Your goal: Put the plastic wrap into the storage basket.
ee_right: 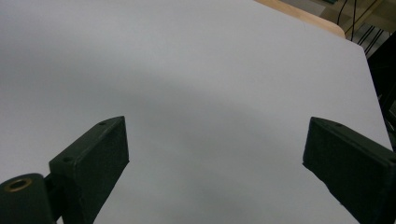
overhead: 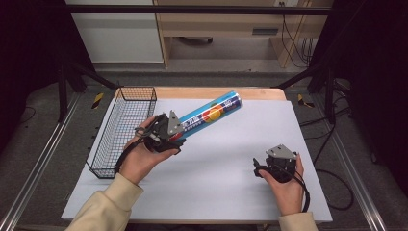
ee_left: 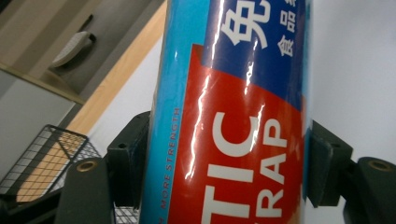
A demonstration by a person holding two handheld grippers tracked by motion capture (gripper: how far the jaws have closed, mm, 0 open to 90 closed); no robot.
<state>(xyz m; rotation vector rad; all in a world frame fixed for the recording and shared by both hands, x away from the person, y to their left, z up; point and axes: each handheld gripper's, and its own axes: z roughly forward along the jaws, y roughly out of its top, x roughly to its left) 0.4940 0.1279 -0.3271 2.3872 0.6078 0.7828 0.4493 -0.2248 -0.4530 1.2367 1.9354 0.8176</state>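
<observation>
Pinching a blue and red roll of plastic wrap [overhead: 210, 115] by one end, the left gripper [overhead: 174, 136] holds it tilted up over the white table [overhead: 231, 159], next to the wire basket [overhead: 120, 130]. The right gripper [overhead: 280, 156] is spread wide, holding nothing, low near the table.

thing: plastic wrap tube [overhead: 209, 116] | look: blue, red label, white lettering | pose: tilted, far end raised, off the table | place: just right of the wire basket [overhead: 122, 130], lower end nearest it
</observation>
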